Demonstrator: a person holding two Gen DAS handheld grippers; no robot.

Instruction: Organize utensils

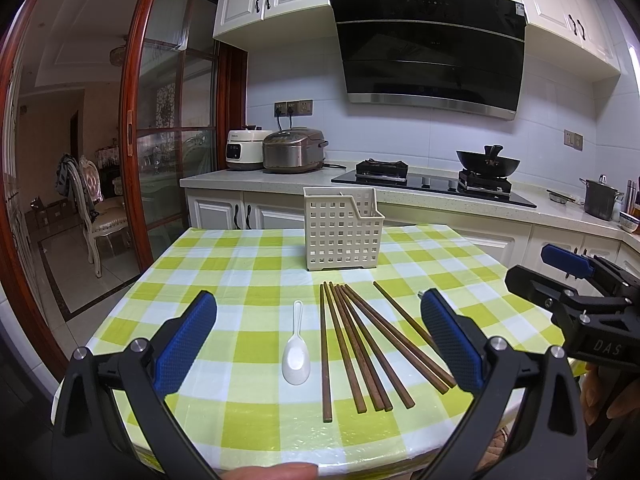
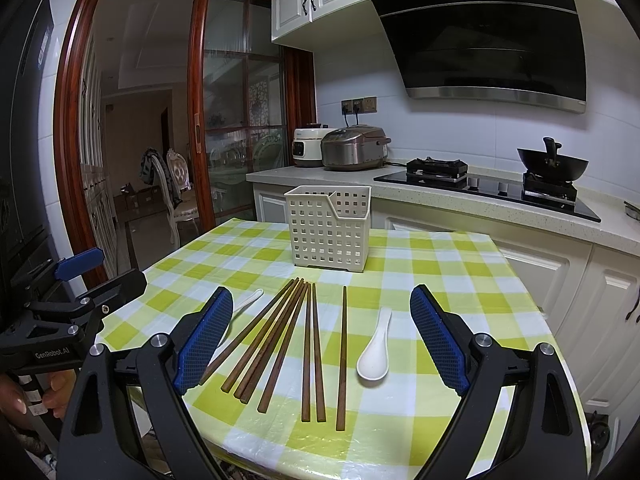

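Note:
Several brown wooden chopsticks lie fanned on the green-checked tablecloth. A white ceramic spoon lies left of them; in the right wrist view it is half hidden behind my left finger. A second white spoon lies right of the chopsticks. A cream perforated utensil basket stands upright behind them. My left gripper is open and empty, above the spoon and chopsticks. My right gripper is open and empty, above the chopsticks.
Behind the table runs a counter with two rice cookers, a gas hob and a wok. A metal pot stands far right. A sliding glass door is to the left.

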